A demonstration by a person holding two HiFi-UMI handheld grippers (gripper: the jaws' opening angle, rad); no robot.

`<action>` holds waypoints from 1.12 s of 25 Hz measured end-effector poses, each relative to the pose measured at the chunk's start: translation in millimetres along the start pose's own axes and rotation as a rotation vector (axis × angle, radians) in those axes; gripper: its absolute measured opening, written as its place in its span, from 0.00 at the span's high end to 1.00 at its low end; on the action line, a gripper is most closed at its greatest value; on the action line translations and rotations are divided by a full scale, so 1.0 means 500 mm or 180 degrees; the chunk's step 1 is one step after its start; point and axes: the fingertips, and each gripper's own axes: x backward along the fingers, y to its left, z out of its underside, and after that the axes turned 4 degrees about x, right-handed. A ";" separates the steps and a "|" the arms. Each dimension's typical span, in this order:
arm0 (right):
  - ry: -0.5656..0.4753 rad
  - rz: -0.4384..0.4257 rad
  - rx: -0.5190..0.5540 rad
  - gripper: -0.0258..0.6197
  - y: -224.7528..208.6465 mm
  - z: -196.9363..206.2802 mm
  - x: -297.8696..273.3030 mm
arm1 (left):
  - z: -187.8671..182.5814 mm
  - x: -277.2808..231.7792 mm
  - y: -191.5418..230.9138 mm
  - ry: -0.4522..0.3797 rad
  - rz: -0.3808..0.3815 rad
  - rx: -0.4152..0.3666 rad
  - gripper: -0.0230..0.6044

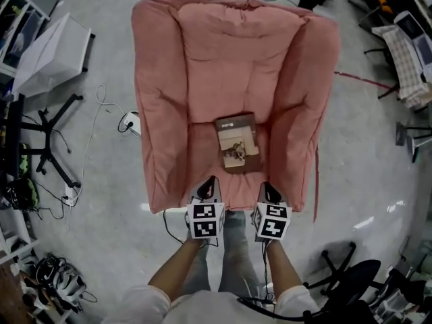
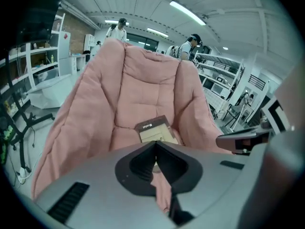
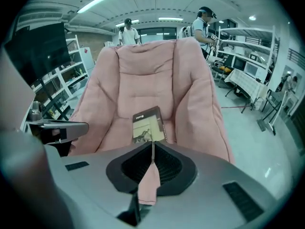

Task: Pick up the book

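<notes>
A brown and cream book (image 1: 237,142) lies flat on the seat of a pink padded armchair (image 1: 223,59). The book (image 2: 153,129) shows just beyond the left jaws, and in the right gripper view the book (image 3: 149,126) lies straight ahead. My left gripper (image 1: 210,181) hangs over the seat's front edge, short of the book's near left corner, its jaws shut with nothing between them. My right gripper (image 1: 266,185) sits beside it, near the book's right side, also shut and empty.
The armchair's raised padded arms (image 1: 302,113) flank the seat. Cables and a power strip (image 1: 128,122) lie on the grey floor at the left. A white cabinet (image 1: 50,52) and a black stand (image 1: 47,144) are further left. People (image 3: 206,25) stand behind the chair.
</notes>
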 end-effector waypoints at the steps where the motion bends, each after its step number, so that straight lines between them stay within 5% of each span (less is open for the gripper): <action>1: 0.0014 -0.0039 -0.0009 0.91 -0.002 -0.001 -0.025 | 0.003 -0.023 0.005 0.0020 0.0012 0.0046 0.96; 13: 0.0169 -0.0251 -0.0023 0.88 -0.033 0.002 -0.235 | 0.076 -0.223 0.066 0.0219 -0.0076 0.0164 0.96; 14: 0.0185 -0.0269 -0.0015 0.87 -0.034 0.004 -0.249 | 0.084 -0.239 0.066 0.0233 -0.0037 0.0179 0.92; 16: 0.0214 -0.0301 0.0006 0.82 -0.035 0.006 -0.276 | 0.098 -0.269 0.067 0.0294 0.0070 0.0251 0.67; 28: 0.0292 -0.0394 0.0116 0.69 -0.049 0.025 -0.388 | 0.151 -0.399 0.075 0.0448 0.0399 0.0469 0.57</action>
